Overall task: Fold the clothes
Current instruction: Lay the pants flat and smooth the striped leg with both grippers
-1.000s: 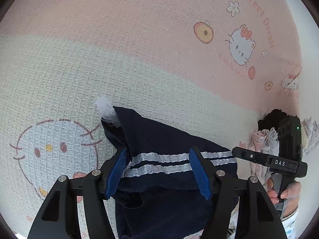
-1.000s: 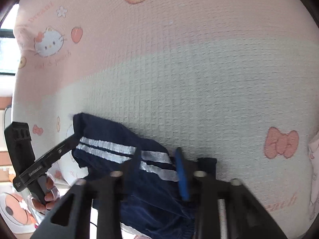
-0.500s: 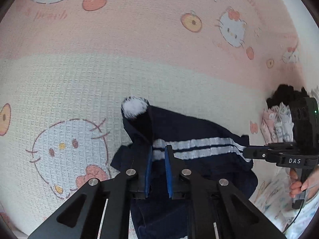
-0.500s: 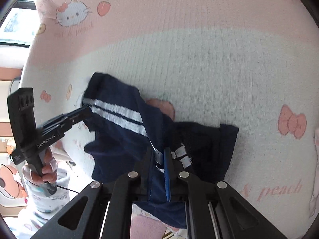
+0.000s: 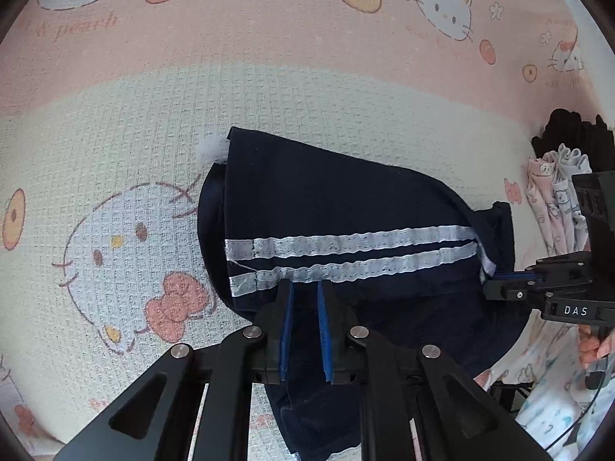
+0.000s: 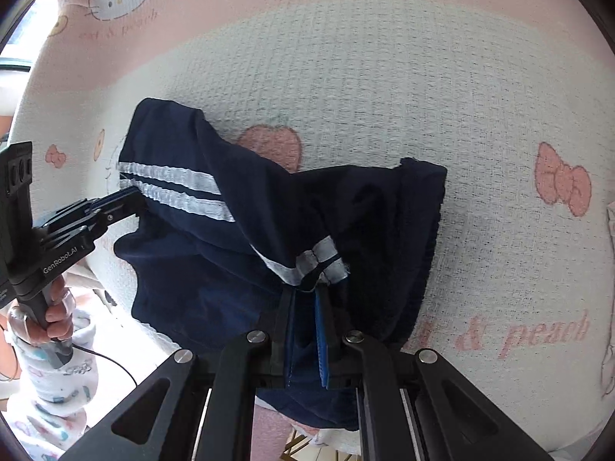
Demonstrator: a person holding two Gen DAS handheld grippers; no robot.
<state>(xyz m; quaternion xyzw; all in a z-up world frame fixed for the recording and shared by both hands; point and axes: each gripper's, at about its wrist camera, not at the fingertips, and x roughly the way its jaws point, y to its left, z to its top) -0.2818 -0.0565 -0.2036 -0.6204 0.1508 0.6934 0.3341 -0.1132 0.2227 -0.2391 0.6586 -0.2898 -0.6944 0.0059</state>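
A navy garment with two white stripes lies partly spread on a pink and cream cartoon-cat blanket. My left gripper is shut on the garment's near edge just below the stripes. In the left wrist view my right gripper pinches the striped corner at the right. In the right wrist view the right gripper is shut on the navy garment at a folded stripe end. There the left gripper grips the far left striped edge. The cloth sags between the two grips.
A pile of pale printed clothes and a black item sit at the blanket's right edge. The person's hands in patterned sleeves hold the grippers. The blanket ends at the bed's near edge.
Both grippers have gone from open around the striped edge to shut on it. The garment now stretches wider between them and the stripes lie longer and flatter.
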